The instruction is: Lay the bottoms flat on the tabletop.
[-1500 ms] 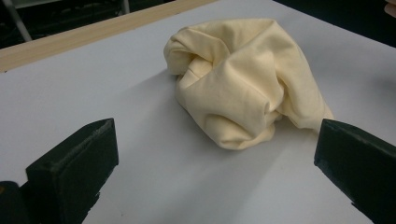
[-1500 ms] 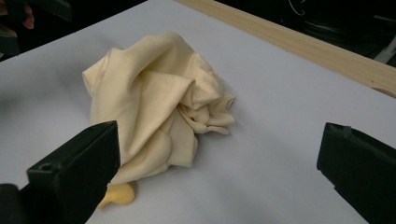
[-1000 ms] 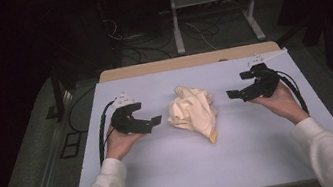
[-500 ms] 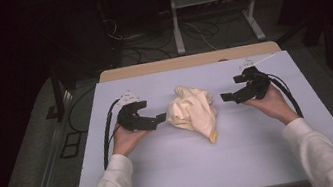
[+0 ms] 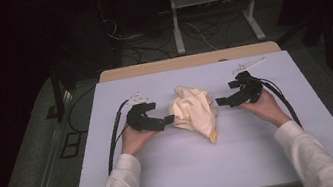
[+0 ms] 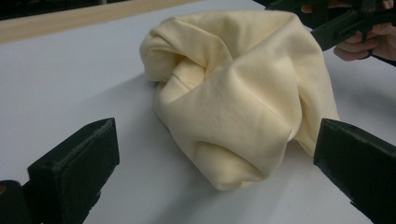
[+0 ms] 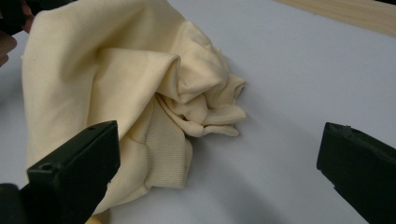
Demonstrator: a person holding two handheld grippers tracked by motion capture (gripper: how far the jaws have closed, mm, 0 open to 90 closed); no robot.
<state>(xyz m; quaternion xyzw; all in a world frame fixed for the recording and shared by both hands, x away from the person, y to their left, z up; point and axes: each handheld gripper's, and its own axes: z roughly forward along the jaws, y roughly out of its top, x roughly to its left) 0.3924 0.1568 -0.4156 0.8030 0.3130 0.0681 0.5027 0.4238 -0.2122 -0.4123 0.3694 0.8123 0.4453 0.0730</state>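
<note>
A crumpled cream garment [image 5: 193, 112] sits mid-frame on the desk [image 5: 216, 166]. The left tool [image 5: 169, 120], jaws wide, almost touches its left edge; the right tool [image 5: 221, 101], also wide, waits just beside its right edge.

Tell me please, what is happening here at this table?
A person sits at a white table with a two-jaw gripper in each hand. A crumpled cream-yellow cloth lies in a heap in the middle. The left gripper points at the cloth from one side, the right gripper from the other. Both have their jaws wide open and close to the cloth, but neither has gripped it yet.
</note>
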